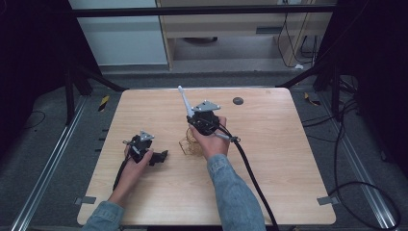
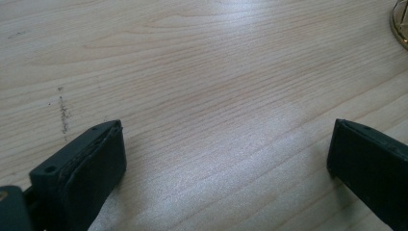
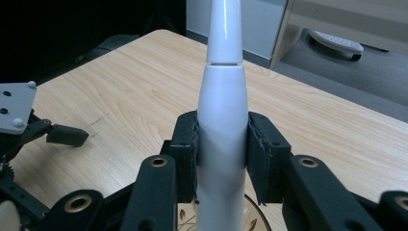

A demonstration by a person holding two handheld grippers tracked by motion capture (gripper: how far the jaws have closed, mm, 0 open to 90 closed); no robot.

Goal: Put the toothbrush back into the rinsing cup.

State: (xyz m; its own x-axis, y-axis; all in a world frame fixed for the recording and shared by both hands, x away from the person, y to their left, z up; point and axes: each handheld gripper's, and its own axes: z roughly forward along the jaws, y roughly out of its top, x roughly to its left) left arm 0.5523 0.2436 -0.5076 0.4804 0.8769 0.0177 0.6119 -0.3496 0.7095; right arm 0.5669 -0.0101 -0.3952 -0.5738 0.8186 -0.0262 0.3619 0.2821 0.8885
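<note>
My right gripper (image 3: 222, 144) is shut on a white, tapered toothbrush-like handle (image 3: 222, 106), its pads pressing both sides. In the high view the white handle (image 1: 184, 103) points up and toward the far left from the right gripper (image 1: 195, 120), which hovers over a gold wire holder (image 1: 190, 144) on the table. The gold holder's rim (image 3: 255, 216) shows just below the handle. My left gripper (image 1: 161, 156) rests low on the table to the left, jaws wide apart. Between its jaws (image 2: 226, 139) lies only bare wood, with the gold holder (image 2: 400, 24) at the top right corner.
The wooden table (image 1: 269, 144) has a small dark round disc (image 1: 237, 101) near its far edge. The right gripper's black cable (image 1: 250, 168) trails toward the front edge. Floor cables (image 1: 356, 183) lie to the right, and metal frame legs stand behind the table.
</note>
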